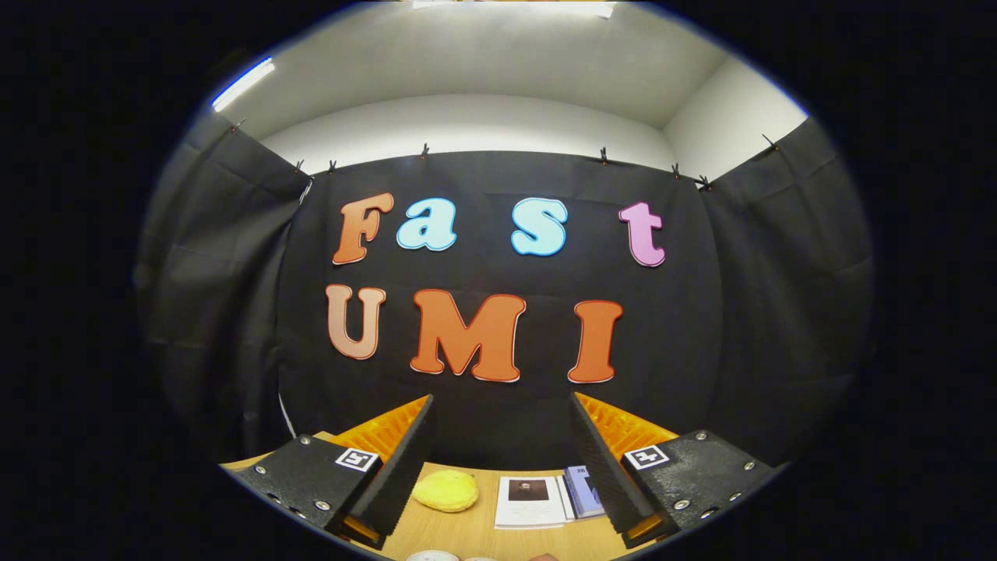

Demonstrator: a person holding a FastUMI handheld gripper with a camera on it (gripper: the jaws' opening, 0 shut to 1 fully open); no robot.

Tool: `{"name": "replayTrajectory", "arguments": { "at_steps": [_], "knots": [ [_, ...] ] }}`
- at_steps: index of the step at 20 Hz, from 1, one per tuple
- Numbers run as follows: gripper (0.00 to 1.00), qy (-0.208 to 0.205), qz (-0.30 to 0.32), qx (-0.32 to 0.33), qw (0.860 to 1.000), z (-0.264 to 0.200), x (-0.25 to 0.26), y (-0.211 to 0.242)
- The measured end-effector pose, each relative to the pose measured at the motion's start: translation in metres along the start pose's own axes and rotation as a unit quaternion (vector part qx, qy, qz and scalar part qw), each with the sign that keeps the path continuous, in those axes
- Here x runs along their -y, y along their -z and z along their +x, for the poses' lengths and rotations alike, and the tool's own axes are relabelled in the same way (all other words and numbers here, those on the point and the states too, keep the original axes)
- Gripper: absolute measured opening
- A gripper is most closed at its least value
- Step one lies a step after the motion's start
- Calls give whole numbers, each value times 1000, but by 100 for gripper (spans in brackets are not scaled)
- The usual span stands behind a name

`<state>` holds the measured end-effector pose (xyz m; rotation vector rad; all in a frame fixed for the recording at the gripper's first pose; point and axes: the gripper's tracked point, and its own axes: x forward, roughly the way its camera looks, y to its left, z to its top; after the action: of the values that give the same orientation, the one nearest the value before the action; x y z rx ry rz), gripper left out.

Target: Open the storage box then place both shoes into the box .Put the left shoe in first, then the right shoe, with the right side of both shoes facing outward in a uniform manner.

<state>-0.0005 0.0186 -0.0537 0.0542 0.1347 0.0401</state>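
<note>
the light brown wooden tabletop [467,530] lay below the gripper, at 6 o'clock from the point midway between the fingers, and ran back to the booth wall. no storage box and no shoe could be seen on the part of it that showed, so the location of the task's things could not be told from this moment.

the gripper [502,460] was held level, aimed at the wall above the table. its two fingers were spread wide, with nothing between them and nothing touching either pad. the gripper was therefore judged idle and unloaded.

between the fingers, on the tabletop, lay a flat white printed leaflet with a small dark picture [531,501]. at 3 o'clock from the leaflet, just beside it, lay a thin blue booklet [583,489], partly hidden by the right finger. at 9 o'clock from the leaflet, apart from it and close to the left finger, lay a soft, rounded yellow sponge-like pad [446,491]. at 6 o'clock, at the near limit of the table, small pale rounded objects [432,556] showed in part only; what they were could not be told.

progress was judged as nil: box not shown open, left shoe not placed, right shoe not placed. all three steps remained. the first requirement was judged to be lowering or turning the gripper to find the box.
</note>
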Motion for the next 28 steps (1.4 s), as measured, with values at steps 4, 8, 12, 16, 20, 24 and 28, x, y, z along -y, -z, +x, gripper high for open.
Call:
{"name": "replayTrajectory", "arguments": {
  "at_steps": [4, 8, 12, 16, 20, 24, 28],
  "knots": [
    [99, -35, 12, -61, 997, 0, -28, 48],
    [99, -76, 47, -133, 987, 0, -63, 96],
    [99, -130, 94, -202, 966, -8, -109, 140],
    [98, -184, 131, -298, 928, -28, -162, 190],
    [98, -244, 146, -357, 890, -49, -212, 223],
    [98, -287, 209, -439, 825, -75, -256, 259],
    [98, -297, 268, -490, 774, -86, -282, 285]
  ]
}}
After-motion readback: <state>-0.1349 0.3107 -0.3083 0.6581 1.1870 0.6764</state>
